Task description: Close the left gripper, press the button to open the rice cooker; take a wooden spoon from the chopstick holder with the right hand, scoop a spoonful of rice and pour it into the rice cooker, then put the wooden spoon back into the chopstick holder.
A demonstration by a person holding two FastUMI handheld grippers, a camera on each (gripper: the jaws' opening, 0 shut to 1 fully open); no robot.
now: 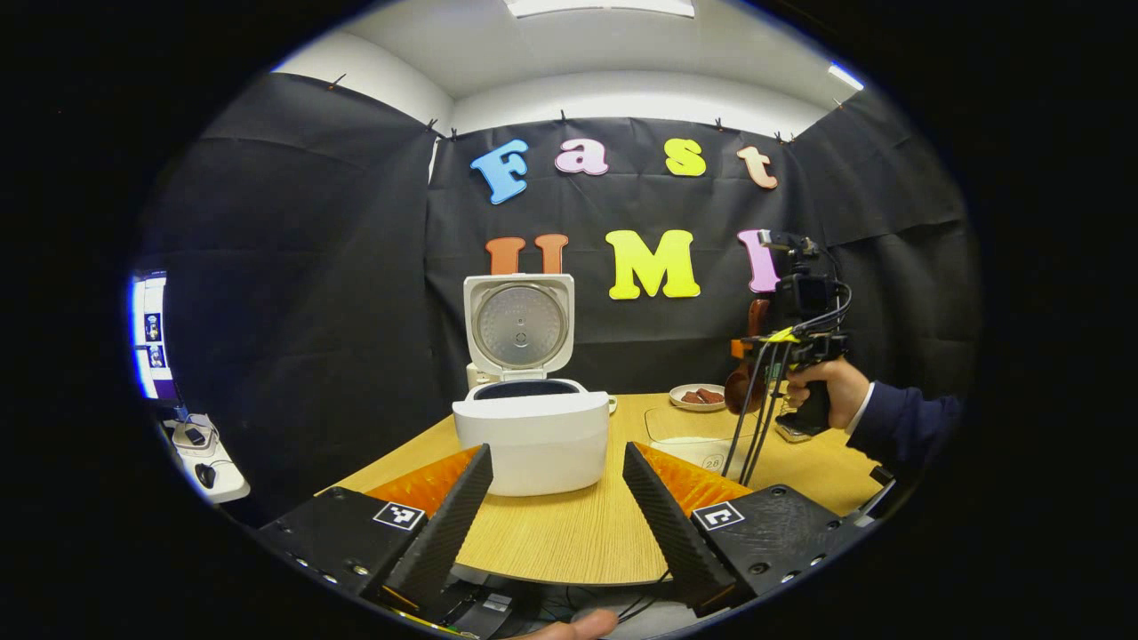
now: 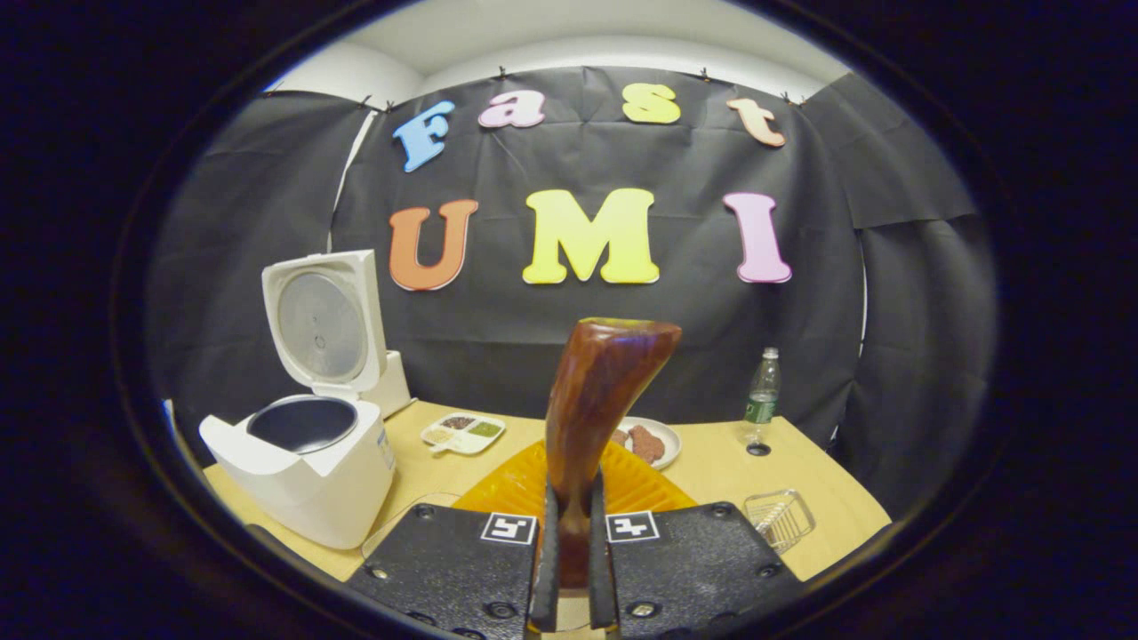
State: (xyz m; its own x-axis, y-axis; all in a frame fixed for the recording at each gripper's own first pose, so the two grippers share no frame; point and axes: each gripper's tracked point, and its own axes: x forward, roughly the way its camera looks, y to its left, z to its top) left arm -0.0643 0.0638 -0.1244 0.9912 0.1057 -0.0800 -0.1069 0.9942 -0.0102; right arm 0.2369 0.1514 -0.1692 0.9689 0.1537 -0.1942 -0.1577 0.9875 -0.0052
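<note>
The white rice cooker (image 1: 532,440) stands on the wooden table (image 1: 569,542) with its lid (image 1: 518,324) raised upright and the dark inner pot exposed. My left gripper (image 1: 557,449) is open just in front of the cooker, holding nothing. Off to the right, a hand (image 1: 822,391) holds the right gripper (image 1: 791,347) in the air above the table. In the right gripper view the right gripper (image 2: 569,498) is shut on the handle of the brown wooden spoon (image 2: 596,400), bowl end up. The open cooker (image 2: 311,471) sits to its left. Whether the spoon carries rice is hidden.
A plate of brown food (image 2: 649,442) and a divided dish (image 2: 462,433) sit at the back of the table. A plastic bottle (image 2: 762,396) stands back right, a wire rack (image 2: 780,518) near the right edge. A clear container (image 1: 702,427) lies right of the cooker.
</note>
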